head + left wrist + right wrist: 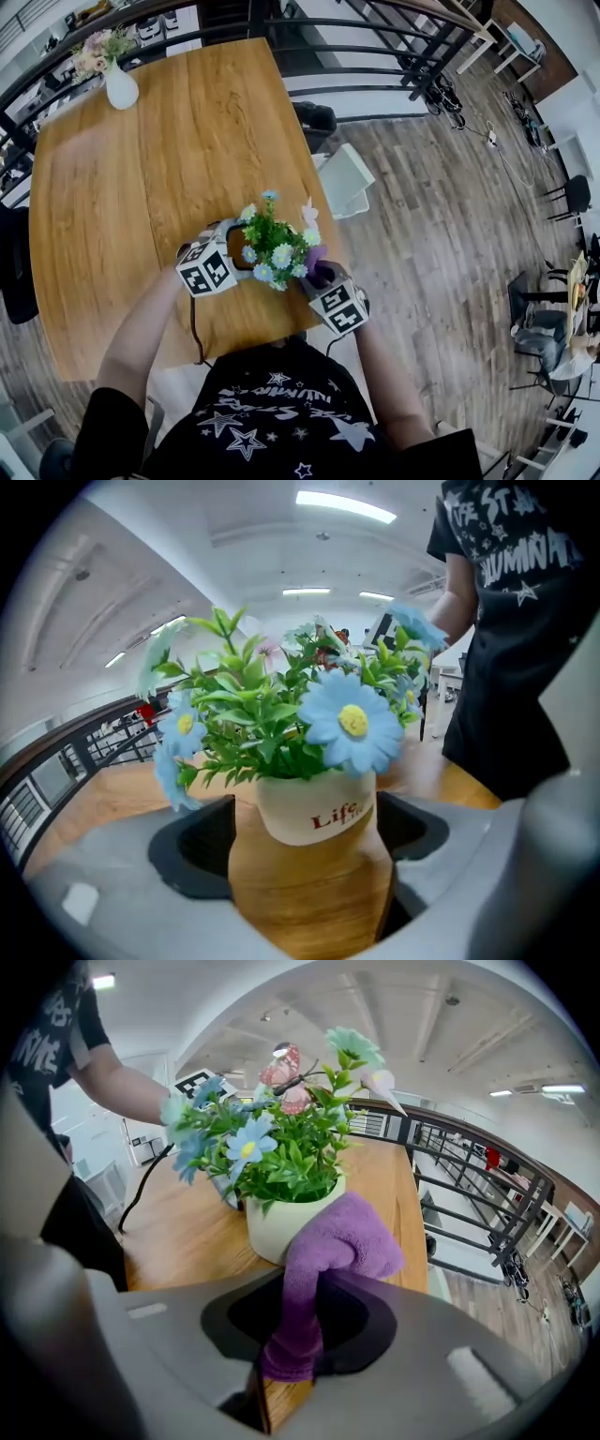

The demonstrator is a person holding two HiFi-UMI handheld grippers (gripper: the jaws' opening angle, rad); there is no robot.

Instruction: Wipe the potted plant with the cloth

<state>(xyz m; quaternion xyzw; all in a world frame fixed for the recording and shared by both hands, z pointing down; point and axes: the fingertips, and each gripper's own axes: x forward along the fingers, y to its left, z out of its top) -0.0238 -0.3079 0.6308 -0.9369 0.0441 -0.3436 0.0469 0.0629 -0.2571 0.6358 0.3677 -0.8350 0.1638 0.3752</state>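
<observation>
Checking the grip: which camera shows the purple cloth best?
The right gripper view: the purple cloth fills the foreground, pinched in the right tongs beside the white pot. The head view shows only a small purple patch by the flowers; the left gripper view shows none.

We're looking down on a wooden desk, and at its far left corner stands a white vase of pale flowers. Beyond the far edge runs a dark railing. Just off the desk's right side sits a white chair, with a black seat farther along, all on a plank floor.
</observation>
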